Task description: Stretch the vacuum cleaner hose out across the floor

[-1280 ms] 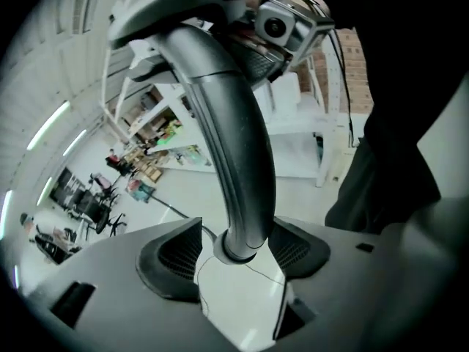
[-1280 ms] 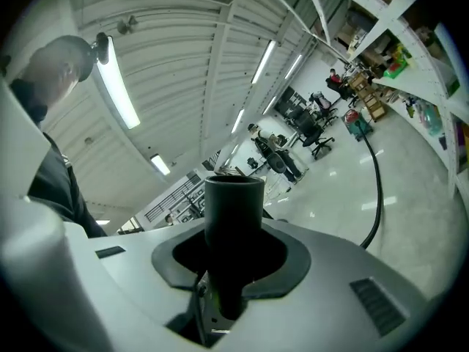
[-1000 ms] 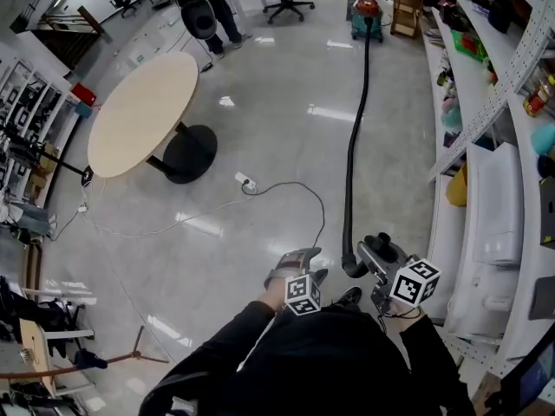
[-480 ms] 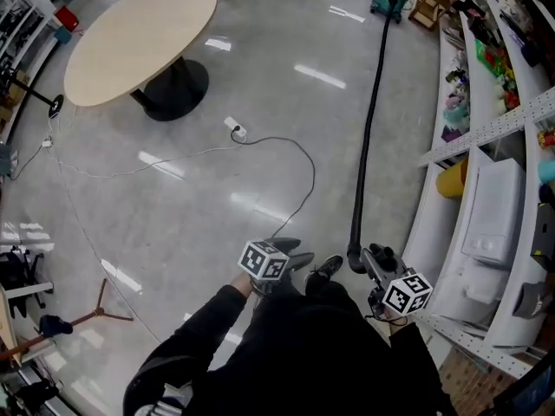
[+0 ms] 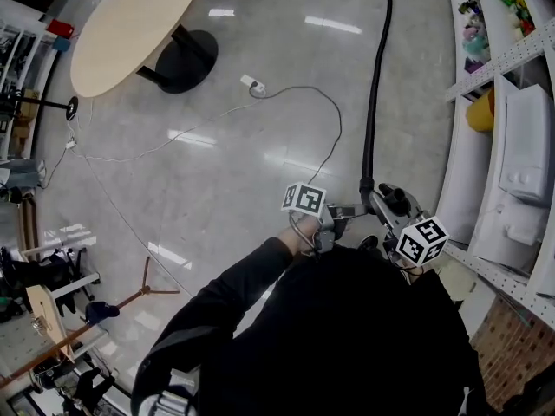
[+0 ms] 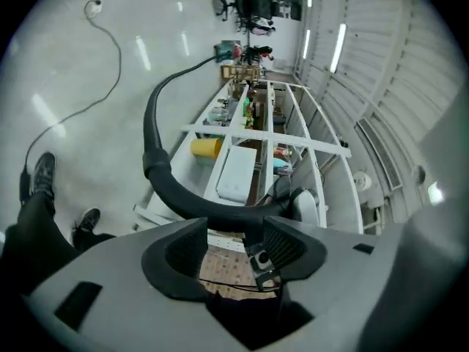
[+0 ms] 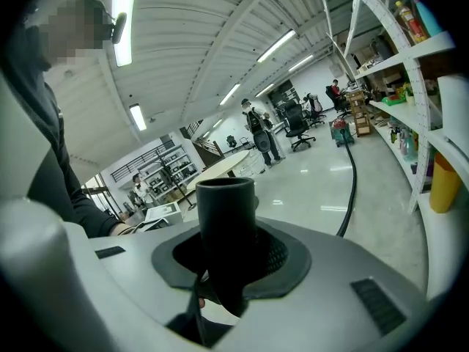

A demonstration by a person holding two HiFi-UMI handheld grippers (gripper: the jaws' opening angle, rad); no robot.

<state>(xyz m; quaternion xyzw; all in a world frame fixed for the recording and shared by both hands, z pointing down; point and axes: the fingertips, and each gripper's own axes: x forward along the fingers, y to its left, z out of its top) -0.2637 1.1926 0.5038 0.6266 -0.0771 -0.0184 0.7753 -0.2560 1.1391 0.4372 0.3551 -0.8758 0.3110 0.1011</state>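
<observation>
Fingers (image 7: 275, 254) of right gripper (image 7: 227, 249) are clamping the hose (image 7: 225, 211) end, which is standing upright between the pads. The rest is trailing along the floor (image 7: 315, 189) toward the vacuum (image 7: 338, 129). That grip is looking firm enough to pull on.

Left gripper view: left gripper (image 6: 233, 244) is holding its fingers (image 6: 183, 251) apart, having just been narrowing. The hose is crossing just beyond the tips, no pad pressing it, so nothing is being gripped. Likely step: the 2nd hand is joining the hold. It should be closing squarely across the hose, just behind the right grip.

Head view: both grippers are working close together at the near end. The hose is running almost straight up the floor beside the shelf (image 5: 499, 63), kinking only at the grip. The pull should be staying low and in line with that run, keeping clear of the shelf and the loose cord (image 5: 334, 128).

Containers: 1 yellow tub (image 5: 479, 111) and 1 white box (image 5: 529, 141) are sitting on the shelf. The box is looking closed, and the contents of both are hiding from view.
</observation>
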